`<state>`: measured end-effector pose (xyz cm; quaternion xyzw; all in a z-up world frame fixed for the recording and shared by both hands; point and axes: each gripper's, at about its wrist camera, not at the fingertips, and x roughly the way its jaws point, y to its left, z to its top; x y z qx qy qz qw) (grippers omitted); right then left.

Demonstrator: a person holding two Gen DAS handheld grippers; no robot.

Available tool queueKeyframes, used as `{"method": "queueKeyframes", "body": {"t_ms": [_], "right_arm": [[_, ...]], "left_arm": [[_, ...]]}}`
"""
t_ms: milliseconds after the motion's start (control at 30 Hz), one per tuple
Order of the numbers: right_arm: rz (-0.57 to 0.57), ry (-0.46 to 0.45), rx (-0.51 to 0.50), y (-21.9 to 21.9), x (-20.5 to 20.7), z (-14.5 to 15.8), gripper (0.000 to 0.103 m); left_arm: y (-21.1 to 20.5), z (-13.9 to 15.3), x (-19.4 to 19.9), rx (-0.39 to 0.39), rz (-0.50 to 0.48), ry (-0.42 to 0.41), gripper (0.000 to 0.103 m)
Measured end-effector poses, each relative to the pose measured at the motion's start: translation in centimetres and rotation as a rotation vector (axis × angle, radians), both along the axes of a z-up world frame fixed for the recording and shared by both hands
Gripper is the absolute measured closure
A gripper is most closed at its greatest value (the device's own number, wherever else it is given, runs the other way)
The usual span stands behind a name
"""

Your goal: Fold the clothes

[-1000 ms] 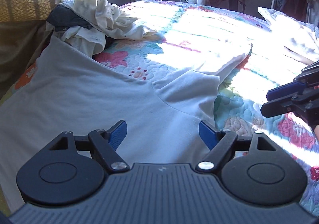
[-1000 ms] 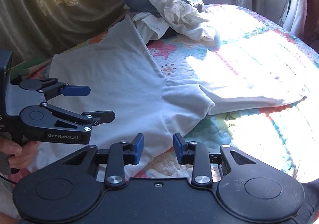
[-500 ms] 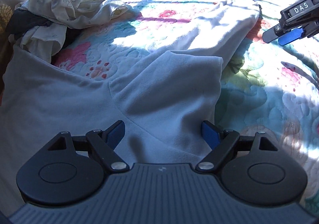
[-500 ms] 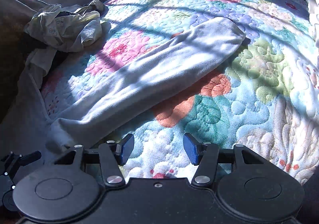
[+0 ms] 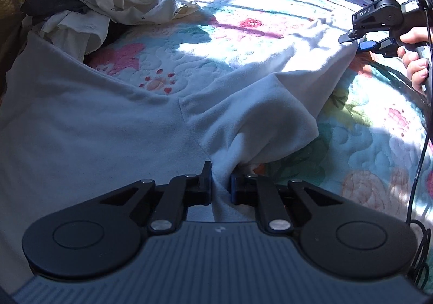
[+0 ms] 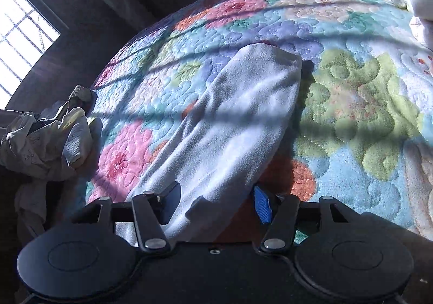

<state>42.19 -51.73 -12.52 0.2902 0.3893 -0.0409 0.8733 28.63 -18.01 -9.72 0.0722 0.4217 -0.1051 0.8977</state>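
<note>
White fleece top [image 5: 108,128] bunches in closing left gripper [image 5: 220,186]; right gripper [image 6: 216,205] closing astride its sleeve [image 6: 238,120].

Soft matt fleece garment [image 5: 108,125] lies on a quilted, bumpy floral cloth bedspread [image 6: 351,114].

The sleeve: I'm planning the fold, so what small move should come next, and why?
Probably finish closing the right gripper on the sleeve before lifting. Its jaws are closing with the cloth between them, but the pads do not yet press it. The left gripper, also closing, already pinches the shirt near the armpit, so once both hold, the sleeve can swing over the body.
</note>
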Motion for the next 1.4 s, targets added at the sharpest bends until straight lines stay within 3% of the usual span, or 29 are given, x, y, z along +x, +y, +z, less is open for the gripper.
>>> {"method": "queueKeyframes", "body": {"t_ms": [33,200,300,333,367,400,500,567,667,800,1000,1133,1233,1400], "right_arm": [[0.023,0.003,-0.043,0.0,0.4,0.4,0.098],[0.038,-0.128,-0.141,-1.1,-0.5,3.9,0.099],[0.067,-0.159,-0.213,-0.7,-0.4,5.3,0.099],[0.071,-0.164,-0.231,-0.4,-0.4,5.6,0.099],[0.065,-0.165,-0.236,-0.3,-0.3,5.7,0.099],[0.061,-0.160,-0.238,-0.1,-0.3,5.7,0.099],[0.077,-0.187,-0.242,1.5,-0.8,6.2,0.098],[0.144,-0.229,-0.257,3.3,-1.2,7.4,0.098],[0.260,-0.276,-0.306,7.1,-1.8,9.5,0.098],[0.436,-0.344,-0.304,13.1,-3.0,12.6,0.098],[0.714,-0.403,-0.105,22.3,-8.0,16.8,0.097],[0.892,-0.386,-0.011,27.2,-12.4,15.3,0.097],[0.970,-0.341,-0.041,30.8,-15.6,12.2,0.097],[0.919,-0.265,-0.105,33.7,-20.2,6.6,0.097]], "left_arm": [[0.3,0.2,-0.1,-0.009,0.008,0.000,0.091],[1.1,0.2,-0.1,-0.064,0.018,0.028,0.091],[0.0,0.0,-0.6,-0.017,-0.026,0.005,0.091],[-0.4,-0.2,-0.7,0.001,-0.049,0.001,0.089],[-0.5,-0.8,-0.4,0.008,-0.085,0.023,0.076],[-0.6,-1.2,-0.3,0.011,-0.116,0.042,0.072],[1.6,-0.1,-0.5,-0.095,-0.111,0.055,0.070],[3.4,1.2,-0.9,-0.187,-0.086,0.068,0.055],[6.5,2.5,-2.0,-0.234,-0.018,0.040,0.043],[11.0,3.9,-3.3,-0.228,0.089,0.005,0.043],[16.8,7.6,-6.0,-0.283,0.193,-0.066,0.043],[20.2,10.1,-8.0,-0.319,0.276,-0.152,0.041],[22.3,9.4,-8.3,-0.364,0.313,-0.058,0.036],[24.5,5.5,-9.7,-0.420,0.427,0.074,0.036]]}}
